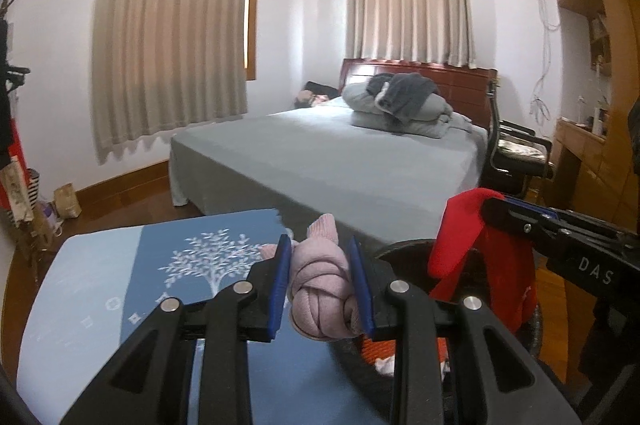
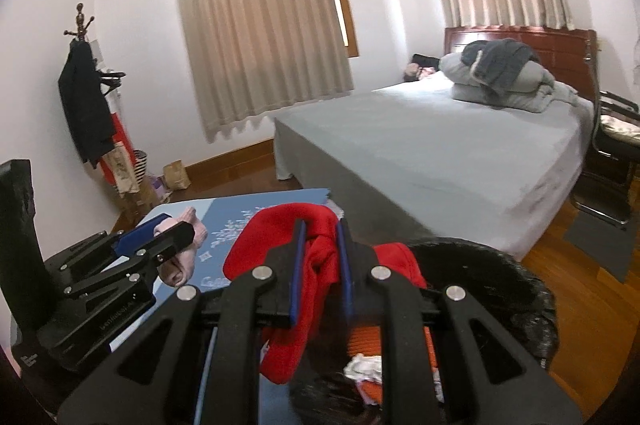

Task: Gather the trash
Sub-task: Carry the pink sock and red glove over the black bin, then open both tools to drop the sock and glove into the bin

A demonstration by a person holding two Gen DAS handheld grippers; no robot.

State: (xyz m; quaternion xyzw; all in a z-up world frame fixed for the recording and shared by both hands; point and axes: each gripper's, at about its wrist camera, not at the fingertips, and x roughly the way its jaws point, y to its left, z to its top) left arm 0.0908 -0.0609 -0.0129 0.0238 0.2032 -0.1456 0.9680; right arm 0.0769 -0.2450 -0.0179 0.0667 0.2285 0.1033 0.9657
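Nearby blue mat (image 1: pixel 100 273), grey bed (image 1: pixel 340 161), curtains (image 1: pixel 168 37).

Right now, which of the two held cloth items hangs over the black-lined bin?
The red cloth in the right gripper: it hangs at the bin rim. The knotted pink cloth in the left gripper is over the blue mat.

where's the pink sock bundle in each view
Left wrist: the pink sock bundle is at lower centre, clamped between the left gripper's blue pads.
Right wrist: the same bundle is at lower left, held in the left gripper seen from the side.
Shared landmark: the bed with the grey sheet, behind in both.
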